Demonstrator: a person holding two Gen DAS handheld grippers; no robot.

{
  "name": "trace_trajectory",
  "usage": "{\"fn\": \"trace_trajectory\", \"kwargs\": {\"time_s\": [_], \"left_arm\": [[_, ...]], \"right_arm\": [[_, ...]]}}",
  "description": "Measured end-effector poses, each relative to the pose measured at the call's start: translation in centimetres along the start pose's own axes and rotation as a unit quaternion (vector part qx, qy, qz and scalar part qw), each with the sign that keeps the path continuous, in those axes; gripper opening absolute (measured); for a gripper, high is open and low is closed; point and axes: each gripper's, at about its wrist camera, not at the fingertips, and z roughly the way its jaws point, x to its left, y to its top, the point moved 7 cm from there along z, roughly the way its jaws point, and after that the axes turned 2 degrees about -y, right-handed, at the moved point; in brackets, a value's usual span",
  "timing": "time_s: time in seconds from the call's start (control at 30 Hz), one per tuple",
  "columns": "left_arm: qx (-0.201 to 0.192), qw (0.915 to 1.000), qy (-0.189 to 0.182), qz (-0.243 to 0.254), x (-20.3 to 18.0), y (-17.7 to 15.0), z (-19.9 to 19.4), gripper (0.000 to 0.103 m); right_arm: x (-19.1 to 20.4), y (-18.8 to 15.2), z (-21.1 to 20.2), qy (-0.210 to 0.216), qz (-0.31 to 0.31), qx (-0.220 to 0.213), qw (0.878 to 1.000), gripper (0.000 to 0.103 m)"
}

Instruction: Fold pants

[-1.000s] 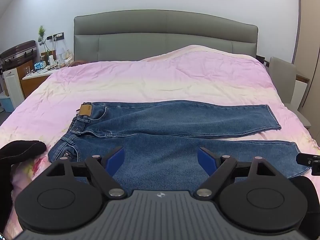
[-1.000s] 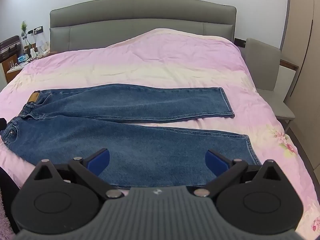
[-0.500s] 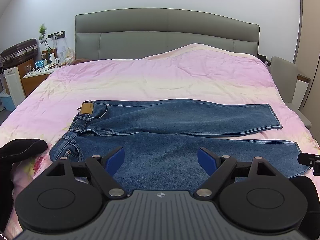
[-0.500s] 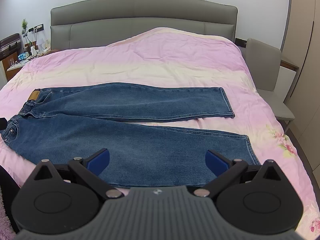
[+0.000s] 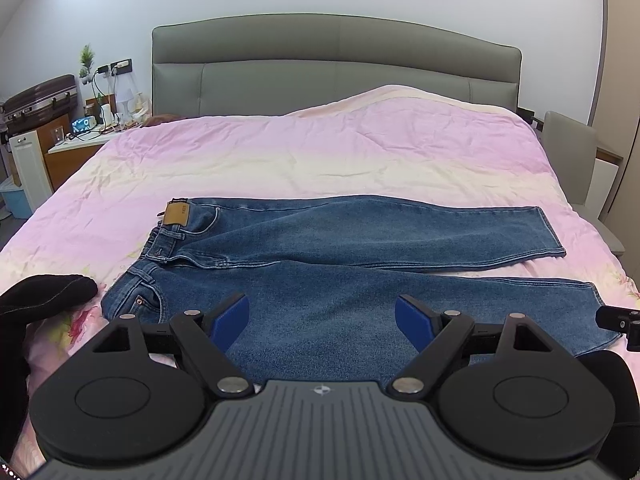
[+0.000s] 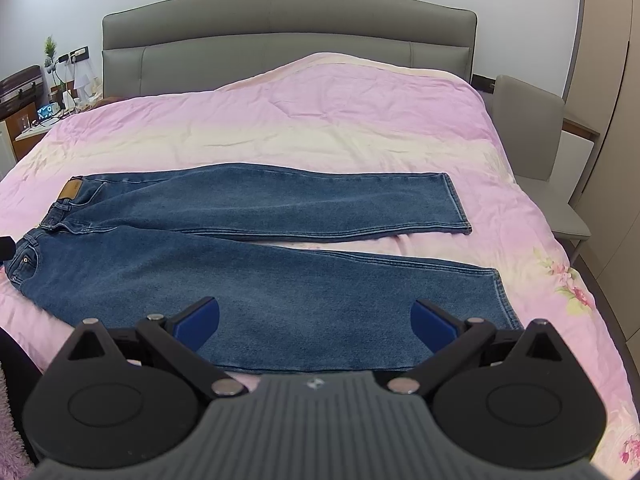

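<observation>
Blue jeans [image 5: 360, 264] lie flat across the pink duvet [image 5: 320, 160] of the bed, waistband left, hems right, legs splayed in a narrow V. Left gripper [image 5: 322, 316] and right gripper [image 6: 316, 322] hover over the near leg, jaws of both wide apart, empty. No fold made yet.

Risks, judged:
- Jaws pinch duvet along with denim, dragging the bedding.
- Grabbing only the top layer leaves the leg twisted.
- Uneven lift skews the leg alignment.
</observation>
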Motion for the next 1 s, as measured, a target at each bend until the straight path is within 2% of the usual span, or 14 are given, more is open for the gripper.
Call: {"fn": "trace_trajectory", "kwargs": {"time_s": [1.0], "left_arm": [[0.008, 1.0000, -0.006, 0.001, 0.01, 0.06, -0.39, 0.097]], "right_arm": [[0.63, -0.46, -0.77, 0.011, -0.004, 0.000, 1.000, 0.098]]}}
